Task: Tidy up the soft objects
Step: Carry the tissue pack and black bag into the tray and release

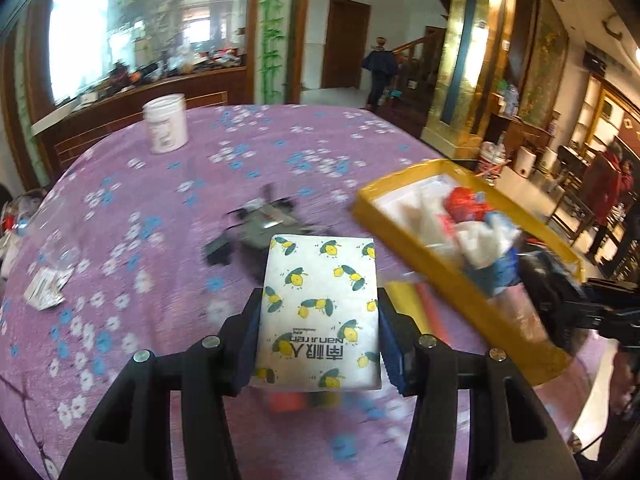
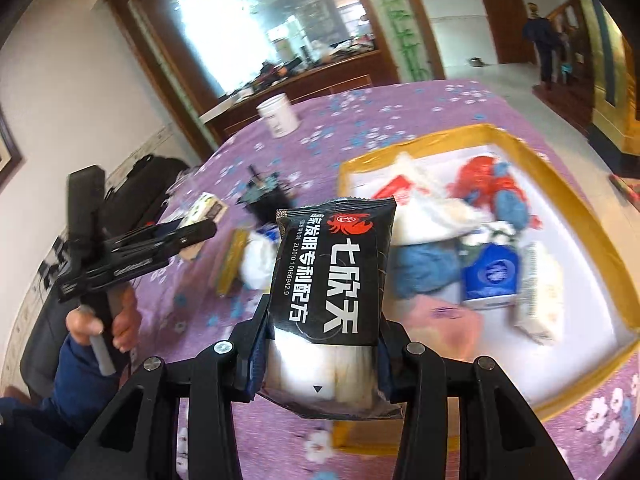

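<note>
- Over the purple cloth (image 1: pixel 120 200), just left of the yellow box (image 1: pixel 400 196) — lemon tissue pack (image 1: pixel 320 292), pinched near its bottom end by the left claw (image 1: pixel 320 320), clenched on both sides.
- Close by the left side of the same box — black packet (image 2: pixel 332 272), gripped low down by the right claw (image 2: pixel 324 340), clenched too.
- Both soft and squashy; could slide out or fold over if swung hard. Moving fast, going by the blur.
- Held only at the bottom end, so could tip forward and drop outside the box, onto the cloth.
- Box piled with soft things on one side; could bump the pile, or land on top and roll off. Better to aim for the bare white floor inside.
- Two claws near one box at once — could knock together or shove the rim.
- Grey toy (image 1: pixel 260 224) and white jar (image 1: pixel 165 128) out on the cloth; could get hit on a wide swing.
</note>
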Demonstrator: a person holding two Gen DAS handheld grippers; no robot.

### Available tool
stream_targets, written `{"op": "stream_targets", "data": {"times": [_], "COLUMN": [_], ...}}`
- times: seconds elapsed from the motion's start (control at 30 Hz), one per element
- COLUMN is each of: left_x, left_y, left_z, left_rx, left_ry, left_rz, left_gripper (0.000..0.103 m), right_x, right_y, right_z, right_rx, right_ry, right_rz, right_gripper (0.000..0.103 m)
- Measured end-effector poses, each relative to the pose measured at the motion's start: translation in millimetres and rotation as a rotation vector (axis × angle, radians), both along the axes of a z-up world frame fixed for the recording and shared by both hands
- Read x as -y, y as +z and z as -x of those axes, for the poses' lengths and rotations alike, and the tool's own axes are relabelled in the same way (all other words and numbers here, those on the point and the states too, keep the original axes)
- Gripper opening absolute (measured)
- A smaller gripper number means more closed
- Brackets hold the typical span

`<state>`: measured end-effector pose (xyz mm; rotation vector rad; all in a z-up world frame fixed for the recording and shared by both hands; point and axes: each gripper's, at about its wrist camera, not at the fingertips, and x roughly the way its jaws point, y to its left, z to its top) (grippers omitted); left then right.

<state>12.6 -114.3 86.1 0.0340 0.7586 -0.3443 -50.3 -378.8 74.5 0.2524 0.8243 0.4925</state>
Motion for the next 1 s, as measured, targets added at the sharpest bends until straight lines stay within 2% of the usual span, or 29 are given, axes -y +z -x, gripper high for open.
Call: {"op": "stream_targets", "data": {"times": [0.33,0.63,0.73,1.0], "left_x": [102,198,216,226], "left_y": [6,-20,-29,-40], "left_z": [-6,-17,-23,-33], "left_rx": [-0.017,-0.103,-0.114,-0.122], "left_ry": [-0.165,-0.271,-0.267,-0.247], "left_rz": [0.023,-0.008,-0.037,-0.032], "left_gripper": [0.051,0.051,0.051,0.051], "right_x": [55,93,102,99], "right_y": [4,4,1,-6], "right_z": [-14,-41,-58,-100], "right_rx": [-0.005,-0.034,-0.069,-0.113], "right_ry": [-0.125,-0.230,-0.245,-0.241], "right_rz": [0.005,0.055,0.066,0.158], "right_gripper": [0.047,0.047,0.047,0.047]}}
